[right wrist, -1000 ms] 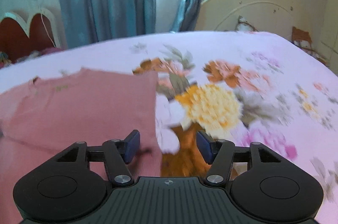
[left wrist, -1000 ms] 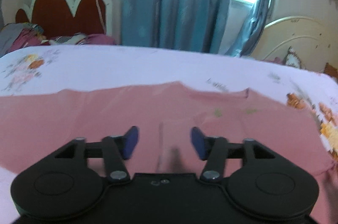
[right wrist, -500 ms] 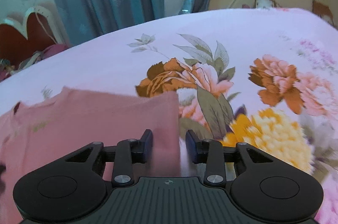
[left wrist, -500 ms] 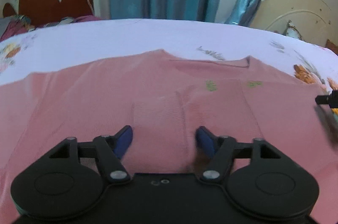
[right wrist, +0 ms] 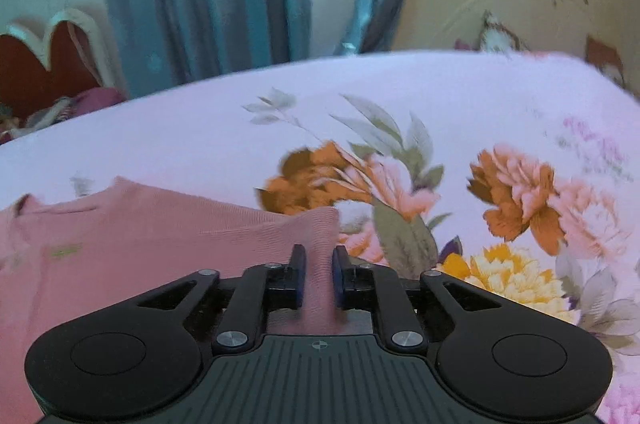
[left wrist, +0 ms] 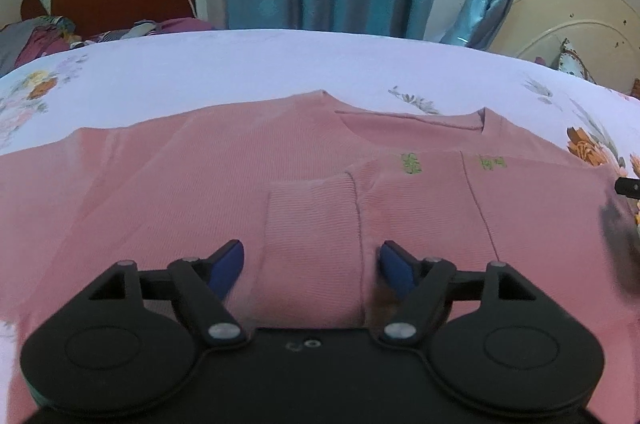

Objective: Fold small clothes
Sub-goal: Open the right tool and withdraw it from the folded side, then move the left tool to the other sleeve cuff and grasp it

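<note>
R gripper point(right wrist: 318, 276) just closed on top point(right wrist: 160, 244) near its bed-edge side, L gripper point(left wrist: 311, 268) opening wider, cuff point(left wrist: 312, 224) lying lengthwise btwn fingers, ungripped.

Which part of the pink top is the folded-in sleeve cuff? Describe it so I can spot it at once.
Start at the bed with the floral sheet; the pink top lies spread across it, neckline away from the camera. The sleeve cuff lies on the top's front, straight ahead between the open left gripper's blue fingers. Its square ribbed end, just left of the green embroidery, sets it apart.
</note>
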`<state>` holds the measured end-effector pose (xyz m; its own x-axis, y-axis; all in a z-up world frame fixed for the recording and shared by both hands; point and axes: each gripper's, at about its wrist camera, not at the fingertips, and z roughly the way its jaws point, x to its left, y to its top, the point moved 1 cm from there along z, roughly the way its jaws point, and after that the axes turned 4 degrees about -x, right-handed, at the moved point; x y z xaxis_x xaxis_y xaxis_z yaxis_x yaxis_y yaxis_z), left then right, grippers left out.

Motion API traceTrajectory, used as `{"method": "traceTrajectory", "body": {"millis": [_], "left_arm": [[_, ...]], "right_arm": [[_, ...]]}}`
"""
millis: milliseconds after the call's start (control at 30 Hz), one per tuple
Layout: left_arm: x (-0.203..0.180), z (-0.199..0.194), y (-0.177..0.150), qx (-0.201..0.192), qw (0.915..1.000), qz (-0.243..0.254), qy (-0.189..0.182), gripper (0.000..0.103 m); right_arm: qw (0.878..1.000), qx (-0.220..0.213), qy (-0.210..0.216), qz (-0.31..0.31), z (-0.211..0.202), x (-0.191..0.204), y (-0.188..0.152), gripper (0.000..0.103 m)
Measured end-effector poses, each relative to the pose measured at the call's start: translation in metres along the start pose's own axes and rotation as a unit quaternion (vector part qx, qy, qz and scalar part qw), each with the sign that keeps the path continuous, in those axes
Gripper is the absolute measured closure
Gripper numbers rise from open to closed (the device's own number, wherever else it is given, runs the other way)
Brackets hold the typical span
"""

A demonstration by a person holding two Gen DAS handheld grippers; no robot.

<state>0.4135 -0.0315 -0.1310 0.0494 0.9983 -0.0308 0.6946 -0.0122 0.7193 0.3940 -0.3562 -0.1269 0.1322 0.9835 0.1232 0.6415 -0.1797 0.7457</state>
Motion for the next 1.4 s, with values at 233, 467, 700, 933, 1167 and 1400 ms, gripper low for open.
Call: {"method": "traceTrajectory", "body": {"millis": [233,467,700,933,1167,1400], "left_arm": [[0.032,-0.032,-0.009,0.010,0.9993,-0.031,0.017,0.021],[0.045,-0.045,-0.016,0.005,0.9992,-0.030,0.026,0.021],[0.053,-0.055,-0.023,0.008,0.9992,-0.028,0.026,0.021],[0.078,-0.063,-0.023,0.007,0.9994,-0.026,0.024,0.021],[0.133,-0.073,-0.020,0.000,0.9988,-0.040,0.028,0.020],[0.224,-0.083,-0.024,-0.003,0.9920,-0.104,0.073,0.020]], "right_arm": [[0.996,0.009,0.077,-0.046,-0.034,0.068,-0.028,0.035],[0.990,0.027,0.109,-0.084,-0.028,0.125,-0.045,0.049],[0.985,0.038,0.101,-0.136,-0.015,0.154,-0.069,0.049],[0.988,0.042,0.087,-0.118,-0.015,0.179,-0.066,0.048],[0.989,0.038,0.055,-0.131,-0.016,0.211,-0.062,0.048],[0.990,0.034,0.064,-0.120,-0.011,0.254,-0.058,0.048]]}}
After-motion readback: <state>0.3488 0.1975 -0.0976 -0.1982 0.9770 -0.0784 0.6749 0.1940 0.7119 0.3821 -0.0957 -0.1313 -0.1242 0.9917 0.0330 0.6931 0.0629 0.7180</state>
